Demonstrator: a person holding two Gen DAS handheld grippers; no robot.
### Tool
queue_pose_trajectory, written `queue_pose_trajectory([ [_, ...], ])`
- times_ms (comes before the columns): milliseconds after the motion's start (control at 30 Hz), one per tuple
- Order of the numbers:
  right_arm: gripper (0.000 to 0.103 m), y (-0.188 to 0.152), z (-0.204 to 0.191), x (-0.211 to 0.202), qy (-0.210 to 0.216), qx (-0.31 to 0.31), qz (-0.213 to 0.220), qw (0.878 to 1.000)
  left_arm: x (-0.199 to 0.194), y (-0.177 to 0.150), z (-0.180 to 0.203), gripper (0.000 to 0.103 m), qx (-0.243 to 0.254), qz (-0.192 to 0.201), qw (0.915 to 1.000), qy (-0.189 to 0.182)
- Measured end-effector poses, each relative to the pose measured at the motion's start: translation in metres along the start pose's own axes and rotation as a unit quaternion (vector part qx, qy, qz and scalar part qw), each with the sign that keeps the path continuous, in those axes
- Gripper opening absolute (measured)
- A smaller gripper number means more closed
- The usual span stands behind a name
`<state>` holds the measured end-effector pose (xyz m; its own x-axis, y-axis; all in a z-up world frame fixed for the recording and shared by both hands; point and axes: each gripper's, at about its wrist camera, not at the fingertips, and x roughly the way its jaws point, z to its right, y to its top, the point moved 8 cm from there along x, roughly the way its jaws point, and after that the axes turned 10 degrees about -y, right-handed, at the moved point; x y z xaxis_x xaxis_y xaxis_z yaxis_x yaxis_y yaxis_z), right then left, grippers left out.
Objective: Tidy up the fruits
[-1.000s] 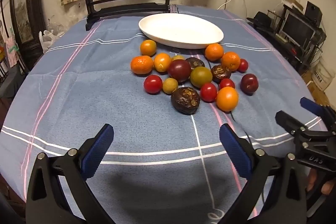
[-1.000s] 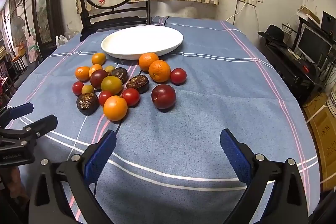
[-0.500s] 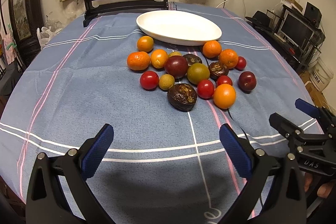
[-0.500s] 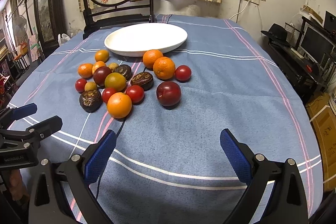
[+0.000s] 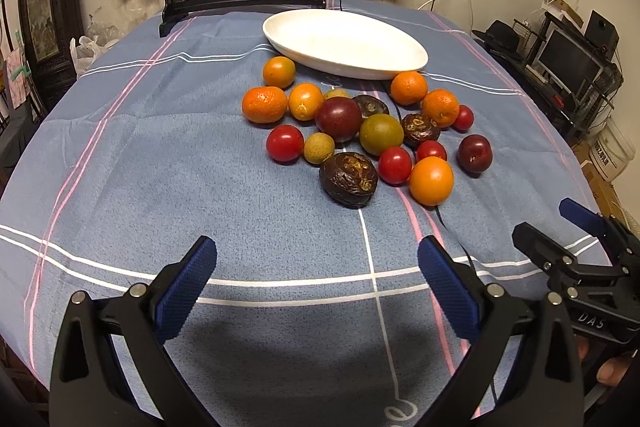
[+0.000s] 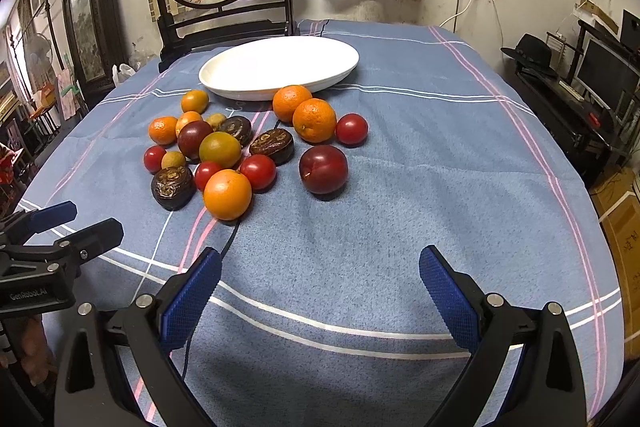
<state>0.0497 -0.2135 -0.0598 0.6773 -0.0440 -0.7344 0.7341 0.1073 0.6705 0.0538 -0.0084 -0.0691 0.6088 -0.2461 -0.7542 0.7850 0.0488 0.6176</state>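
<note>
Since the plate (image 6: 280, 67) is seen bare in both views, nothing can be counted as sorted yet; the task is judged to be at its very start. All the fruit (image 6: 248, 147) is gathered in one loose cluster on the blue cloth of the worktop (image 6: 440, 187), just on the near side of the plate, with two oranges (image 6: 304, 111) lying closest to its rim. A plum (image 6: 323, 169) is set slightly apart on the right of the heap, and a large orange (image 5: 431, 181) and a wrinkled dark fruit (image 5: 349, 179) lie nearest the tongs. Some small fruits at the back are partly hidden, so a full count cannot be given with confidence. The left tongs (image 5: 316, 267) are held wide apart over bare cloth with nothing between them, and the right tongs (image 6: 320, 271) likewise, gaping and unladen. Every piece is therefore left to be moved.
</note>
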Motion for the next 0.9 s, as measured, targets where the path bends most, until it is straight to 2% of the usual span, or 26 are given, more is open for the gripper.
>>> queue_pose_trajectory([
  [900, 0.099, -0.0033, -0.0025, -0.0012, 0.006, 0.002, -0.003, 1.0, -0.0004, -0.004, 0.0033, 0.099, 0.003, -0.004, 1.0, 0.003],
])
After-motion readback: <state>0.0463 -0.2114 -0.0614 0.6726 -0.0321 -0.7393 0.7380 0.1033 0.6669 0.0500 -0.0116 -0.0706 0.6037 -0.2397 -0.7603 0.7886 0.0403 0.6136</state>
